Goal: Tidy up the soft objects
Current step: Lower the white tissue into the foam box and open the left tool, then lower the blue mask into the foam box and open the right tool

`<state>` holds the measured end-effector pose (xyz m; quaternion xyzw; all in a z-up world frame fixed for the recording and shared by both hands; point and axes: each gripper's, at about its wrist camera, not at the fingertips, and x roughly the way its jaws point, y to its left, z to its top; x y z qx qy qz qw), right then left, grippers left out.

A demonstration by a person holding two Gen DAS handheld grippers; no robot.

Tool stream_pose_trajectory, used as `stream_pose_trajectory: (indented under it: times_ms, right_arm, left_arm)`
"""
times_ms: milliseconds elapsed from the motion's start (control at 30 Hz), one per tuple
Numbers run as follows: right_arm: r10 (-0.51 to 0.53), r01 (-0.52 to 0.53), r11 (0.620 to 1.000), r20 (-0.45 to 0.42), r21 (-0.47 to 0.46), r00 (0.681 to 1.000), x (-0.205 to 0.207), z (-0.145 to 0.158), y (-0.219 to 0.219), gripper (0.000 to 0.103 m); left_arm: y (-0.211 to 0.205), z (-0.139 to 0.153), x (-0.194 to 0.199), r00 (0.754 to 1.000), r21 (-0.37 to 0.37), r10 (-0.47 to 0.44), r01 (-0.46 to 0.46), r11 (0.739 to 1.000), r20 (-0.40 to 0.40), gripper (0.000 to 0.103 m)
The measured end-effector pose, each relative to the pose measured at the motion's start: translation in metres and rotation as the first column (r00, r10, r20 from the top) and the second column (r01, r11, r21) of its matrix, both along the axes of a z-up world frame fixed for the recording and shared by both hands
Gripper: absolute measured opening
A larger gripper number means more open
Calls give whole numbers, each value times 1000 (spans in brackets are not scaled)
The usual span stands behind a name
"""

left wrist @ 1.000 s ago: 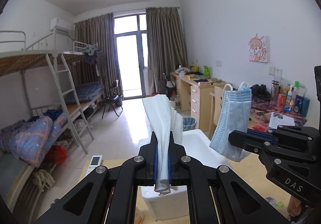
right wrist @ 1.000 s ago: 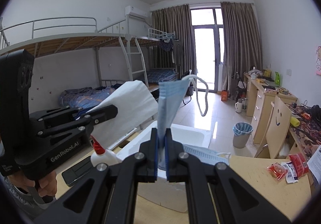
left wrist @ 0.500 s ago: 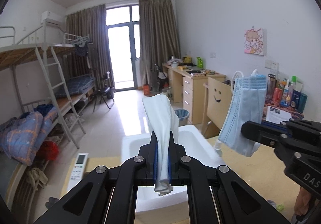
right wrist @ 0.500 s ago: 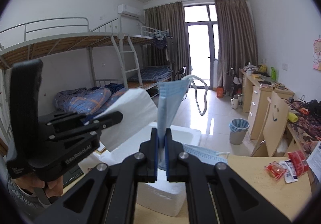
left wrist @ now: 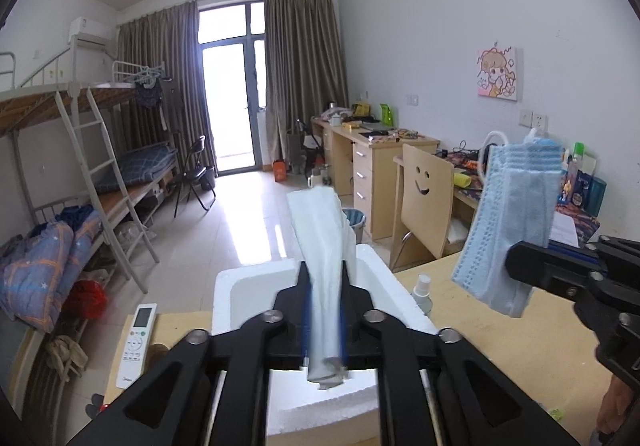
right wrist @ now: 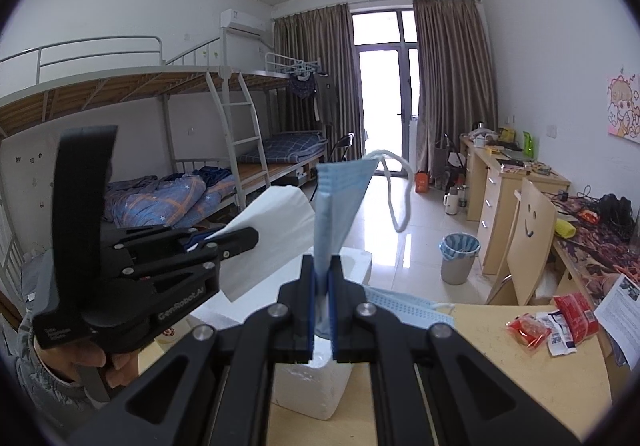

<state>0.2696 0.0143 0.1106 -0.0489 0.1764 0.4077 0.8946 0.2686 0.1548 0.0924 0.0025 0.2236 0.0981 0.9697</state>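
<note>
My left gripper (left wrist: 325, 278) is shut on a folded white tissue (left wrist: 322, 242) that stands up between its fingers, held above a white foam box (left wrist: 244, 286). It also shows in the right wrist view (right wrist: 240, 240) with the tissue (right wrist: 276, 230). My right gripper (right wrist: 322, 270) is shut on a light blue face mask (right wrist: 338, 202) whose ear loop (right wrist: 396, 198) hangs right. From the left wrist view the mask (left wrist: 516, 222) hangs at the right gripper (left wrist: 516, 260). Another blue mask (right wrist: 404, 304) lies at the box's far edge.
The foam box (right wrist: 312, 386) sits on a wooden table (right wrist: 500, 374). A white remote (left wrist: 136, 342) lies left of it, a small spray bottle (left wrist: 422, 292) to its right. Red snack packets (right wrist: 552, 322) and paper lie at the table's right. A smiley-face chair (left wrist: 424, 202) stands behind.
Both grippers have shifted while keeping their hold; the view swings left and down, so the foam box sits lower and closer beneath them.
</note>
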Motion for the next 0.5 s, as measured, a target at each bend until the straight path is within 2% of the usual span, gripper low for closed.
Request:
stream_pose_trajectory:
  times_ms: [33, 67, 133, 200, 300, 500]
  right_arm:
    - [1, -1, 1000, 0, 1, 1000, 1, 0, 0, 8]
    - [-2, 2, 1000, 1, 0, 1000, 2, 2, 1, 8]
    - [-4, 4, 1000, 3, 2, 1000, 2, 2, -1, 8]
    - [-6, 6, 1000, 3, 6, 1000, 2, 2, -3, 8]
    - [-4, 4, 1000, 3, 8, 1000, 2, 2, -3, 8]
    - [16, -16, 1000, 3, 0, 1000, 2, -1, 4, 8]
  left_arm:
    - [1, 0, 1, 1000, -6, -3, 3, 1000, 0, 38]
    - [0, 0, -1, 1000, -9, 1, -1, 1000, 9, 61]
    - [1, 3, -6, 999, 0, 16, -16, 1000, 38, 88]
    - [-1, 7, -15, 996, 23, 31, -33, 999, 80, 91]
    - [-1, 12, -22, 993, 32, 43, -46, 998, 106, 102]
    - [4, 20, -41, 988, 33, 60, -66, 997, 140, 102]
